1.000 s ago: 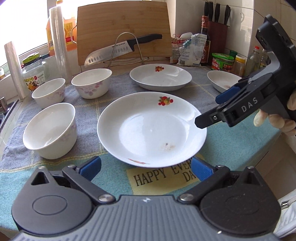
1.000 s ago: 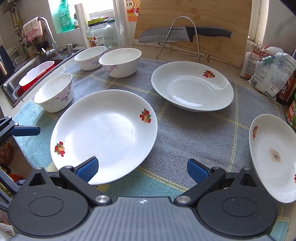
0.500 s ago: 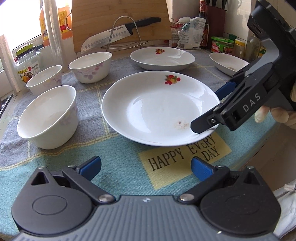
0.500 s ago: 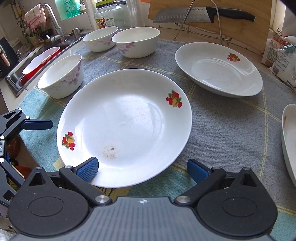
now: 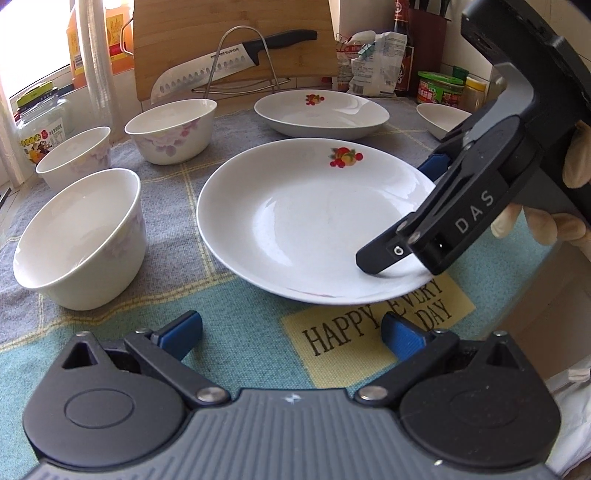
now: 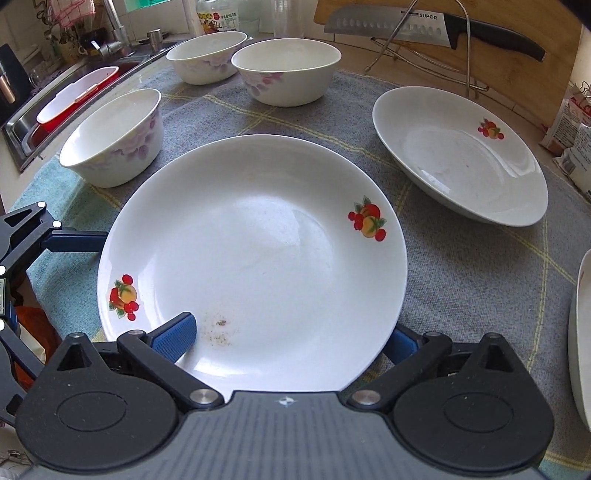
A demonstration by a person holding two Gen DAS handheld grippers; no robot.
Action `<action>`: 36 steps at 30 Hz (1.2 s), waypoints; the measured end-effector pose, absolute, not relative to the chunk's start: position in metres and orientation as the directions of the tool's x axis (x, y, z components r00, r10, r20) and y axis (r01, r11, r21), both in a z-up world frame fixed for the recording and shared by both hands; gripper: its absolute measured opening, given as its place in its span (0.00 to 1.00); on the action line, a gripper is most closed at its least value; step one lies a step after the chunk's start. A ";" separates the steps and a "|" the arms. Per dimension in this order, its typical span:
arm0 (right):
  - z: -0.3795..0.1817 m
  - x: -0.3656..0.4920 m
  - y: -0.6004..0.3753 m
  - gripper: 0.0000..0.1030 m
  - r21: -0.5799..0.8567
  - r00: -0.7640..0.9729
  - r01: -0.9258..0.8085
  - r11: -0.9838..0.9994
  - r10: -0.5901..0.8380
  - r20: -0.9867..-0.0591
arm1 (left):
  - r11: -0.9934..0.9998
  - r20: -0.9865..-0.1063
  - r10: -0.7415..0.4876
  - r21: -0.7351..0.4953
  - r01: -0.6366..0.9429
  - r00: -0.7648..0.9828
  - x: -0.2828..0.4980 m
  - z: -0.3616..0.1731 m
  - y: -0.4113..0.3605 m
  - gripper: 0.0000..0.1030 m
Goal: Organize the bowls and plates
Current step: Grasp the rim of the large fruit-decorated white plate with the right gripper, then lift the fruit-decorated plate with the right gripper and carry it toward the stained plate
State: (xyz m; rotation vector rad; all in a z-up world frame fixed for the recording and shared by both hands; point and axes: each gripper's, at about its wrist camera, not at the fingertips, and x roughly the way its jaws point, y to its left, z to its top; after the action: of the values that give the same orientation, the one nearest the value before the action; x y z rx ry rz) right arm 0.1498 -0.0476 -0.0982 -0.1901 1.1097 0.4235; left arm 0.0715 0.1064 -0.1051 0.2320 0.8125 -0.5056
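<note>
A white plate with fruit prints (image 6: 258, 251) lies on the cloth in front of me; it also shows in the left wrist view (image 5: 306, 218). My right gripper (image 6: 291, 339) is open and straddles its near rim, one blue pad above the plate, the other below the rim. My left gripper (image 5: 291, 330) is open and empty, just short of the plate's edge. A second plate (image 6: 458, 155) and a third plate (image 6: 580, 347) lie to the right. Three white bowls (image 6: 114, 136) (image 6: 288, 70) (image 6: 207, 55) stand at the left and back.
A knife on a wire rack (image 5: 236, 62) leans against a wooden cutting board (image 5: 229, 33) at the back. Jars and packets (image 5: 439, 86) line the back right. A sink with a red tub (image 6: 74, 99) is at the left. The counter edge runs close on the near side.
My right gripper has moved forward and down onto the near plate's rim. My left gripper has drawn back and lower, away from the plate.
</note>
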 end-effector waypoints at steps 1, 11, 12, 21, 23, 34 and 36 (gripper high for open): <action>-0.098 0.151 -0.048 1.00 0.062 0.367 -0.424 0.904 0.233 -0.901 | 0.854 -0.740 -0.346 0.007 0.521 0.577 0.073 -0.105 0.107 0.99; -0.099 0.146 -0.052 1.00 0.061 0.410 -0.442 0.895 0.262 -0.874 | 0.812 -0.714 -0.406 0.006 0.584 0.571 0.083 -0.108 0.109 0.99; -0.099 0.148 -0.052 1.00 0.064 0.407 -0.448 0.892 0.267 -0.873 | 0.806 -0.708 -0.415 0.006 0.592 0.571 0.083 -0.108 0.110 1.00; -0.096 0.176 -0.066 1.00 0.184 0.377 -0.446 0.876 0.371 -0.849 | 0.770 -0.685 -0.460 0.009 0.638 0.565 0.085 -0.110 0.111 1.00; -0.096 0.180 -0.067 1.00 0.203 0.370 -0.447 0.871 0.387 -0.845 | 0.763 -0.684 -0.466 0.009 0.646 0.560 0.086 -0.110 0.112 1.00; -0.093 0.203 -0.072 1.00 0.283 0.323 -0.474 0.834 0.464 -0.825 | 0.735 -0.685 -0.484 0.019 0.677 0.545 0.090 -0.109 0.111 1.00; -0.092 0.207 -0.073 1.00 0.296 0.311 -0.479 0.826 0.475 -0.823 | 0.733 -0.685 -0.484 0.022 0.680 0.545 0.091 -0.109 0.111 1.00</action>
State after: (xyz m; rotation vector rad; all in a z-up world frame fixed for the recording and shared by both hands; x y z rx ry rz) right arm 0.2066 -0.0729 -0.0924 -0.0042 1.0856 0.6296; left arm 0.0912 0.1110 -0.1091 0.3017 0.7099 -0.7031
